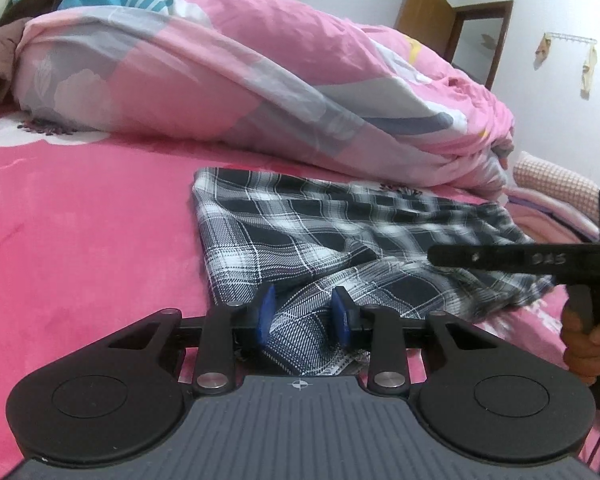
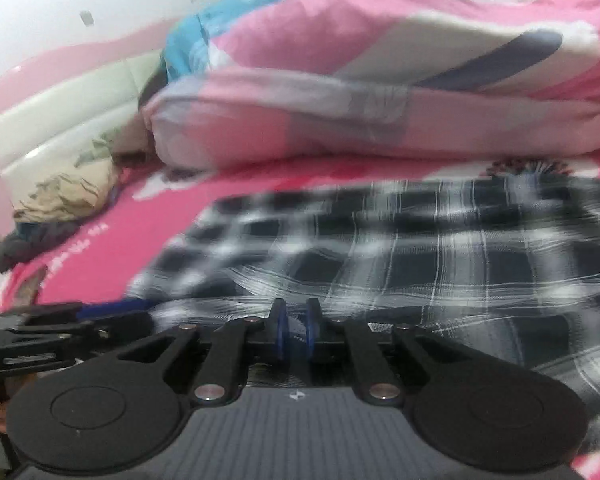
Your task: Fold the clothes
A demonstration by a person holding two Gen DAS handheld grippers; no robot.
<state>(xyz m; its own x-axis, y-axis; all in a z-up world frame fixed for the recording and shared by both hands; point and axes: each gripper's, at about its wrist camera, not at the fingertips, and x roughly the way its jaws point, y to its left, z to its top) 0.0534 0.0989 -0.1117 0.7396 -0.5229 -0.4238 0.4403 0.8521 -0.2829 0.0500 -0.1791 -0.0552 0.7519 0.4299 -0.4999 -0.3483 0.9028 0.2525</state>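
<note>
Pink bed (image 1: 80, 220) | both grippers pinch plaid garment (image 1: 300, 232) | right view blurred

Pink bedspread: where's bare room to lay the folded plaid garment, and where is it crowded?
Free: the wide strip of pink bedspread left of the plaid garment, bordered behind by the rolled quilt. Crowded: the near edge, where left gripper and right gripper work, and the headboard corner with the clothes pile.
</note>
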